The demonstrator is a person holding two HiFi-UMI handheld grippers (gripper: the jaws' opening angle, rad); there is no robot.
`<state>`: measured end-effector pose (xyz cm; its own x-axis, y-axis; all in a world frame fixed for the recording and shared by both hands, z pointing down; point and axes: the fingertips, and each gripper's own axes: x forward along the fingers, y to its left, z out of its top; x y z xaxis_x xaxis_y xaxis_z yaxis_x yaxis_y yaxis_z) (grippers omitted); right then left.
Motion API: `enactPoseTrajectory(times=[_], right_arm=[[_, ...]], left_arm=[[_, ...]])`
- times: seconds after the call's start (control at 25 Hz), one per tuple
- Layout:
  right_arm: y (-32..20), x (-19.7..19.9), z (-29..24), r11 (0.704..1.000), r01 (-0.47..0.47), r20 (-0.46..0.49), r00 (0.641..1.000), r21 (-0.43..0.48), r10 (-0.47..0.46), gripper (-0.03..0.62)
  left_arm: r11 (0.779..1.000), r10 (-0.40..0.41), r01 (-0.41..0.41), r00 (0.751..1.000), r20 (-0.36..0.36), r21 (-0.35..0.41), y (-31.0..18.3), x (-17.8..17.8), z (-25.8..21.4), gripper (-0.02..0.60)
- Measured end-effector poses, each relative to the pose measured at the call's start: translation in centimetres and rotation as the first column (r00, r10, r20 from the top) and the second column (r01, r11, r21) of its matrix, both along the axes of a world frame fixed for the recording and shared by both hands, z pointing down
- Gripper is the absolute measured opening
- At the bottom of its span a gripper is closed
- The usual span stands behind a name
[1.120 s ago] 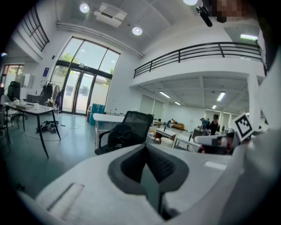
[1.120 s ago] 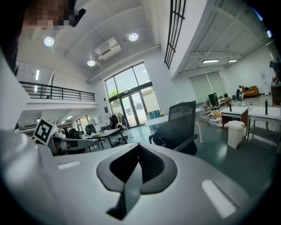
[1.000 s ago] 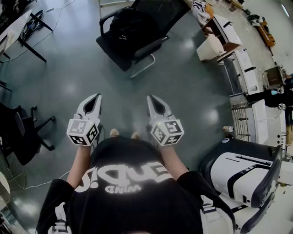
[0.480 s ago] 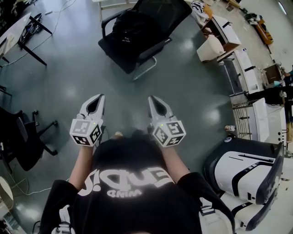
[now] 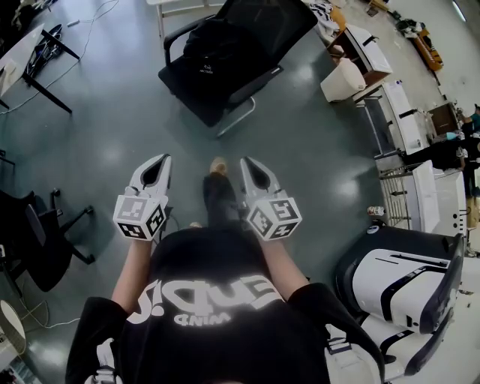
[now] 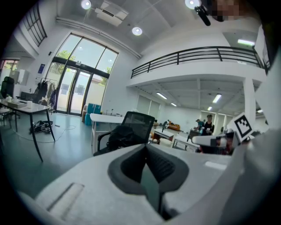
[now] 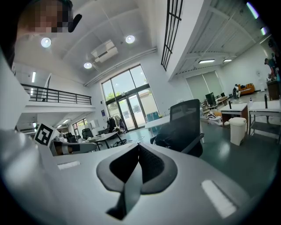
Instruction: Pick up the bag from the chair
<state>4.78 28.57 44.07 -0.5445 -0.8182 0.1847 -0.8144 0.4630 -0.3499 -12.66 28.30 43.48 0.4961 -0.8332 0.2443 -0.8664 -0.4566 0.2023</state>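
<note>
The bag (image 5: 212,46) sits on the seat of the black chair (image 5: 259,22), up at 12 o'clock from me. It is far from both grippers, with bare floor (image 5: 315,142) in between.

From the left gripper (image 5: 155,163) the bag is at about 1 o'clock. From the right gripper (image 5: 250,166) it is at about 11 o'clock. The right one looks a tiny bit nearer, but not by much.

The bag is black on a black chair, so I cannot tell which way its long side runs. It seems to lean on the chair back.

Both grippers are closed up tight, with their tips touching. Neither one has anything in it or touches anything.

My foot (image 5: 218,165) is out in front, between the two grippers, pointing at the chair.

I think the job has hardly begun. I need to get much closer, then open the jaws before I reach for the bag.
</note>
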Motion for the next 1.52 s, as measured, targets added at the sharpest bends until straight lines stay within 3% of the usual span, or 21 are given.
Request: enactPoseTrajectory(times=[0.48,1.0,1.52], right_arm=[[-14.2,-0.5,-0.4,0.999,0.038,0.034,0.999,0.037,-0.04,0.0],[-33.0,3.1,-1.6,0.999,0.042,0.041,0.998,0.01,-0.042,0.002],[-44.5,4.6,-1.1,0.999,0.052,0.052,0.997,-0.013,-0.051,0.002]], left_arm=[[1.0,0.001,-0.001,1.0,0.0,-0.007,-14.4,-0.1,0.4,-0.002],[0.997,-0.07,0.07,0.998,0.002,-0.01,-31.9,1.7,-1.3,-0.002],[0.992,-0.126,0.126,0.992,0.014,-0.013,-43.1,2.4,-1.3,0.0]])
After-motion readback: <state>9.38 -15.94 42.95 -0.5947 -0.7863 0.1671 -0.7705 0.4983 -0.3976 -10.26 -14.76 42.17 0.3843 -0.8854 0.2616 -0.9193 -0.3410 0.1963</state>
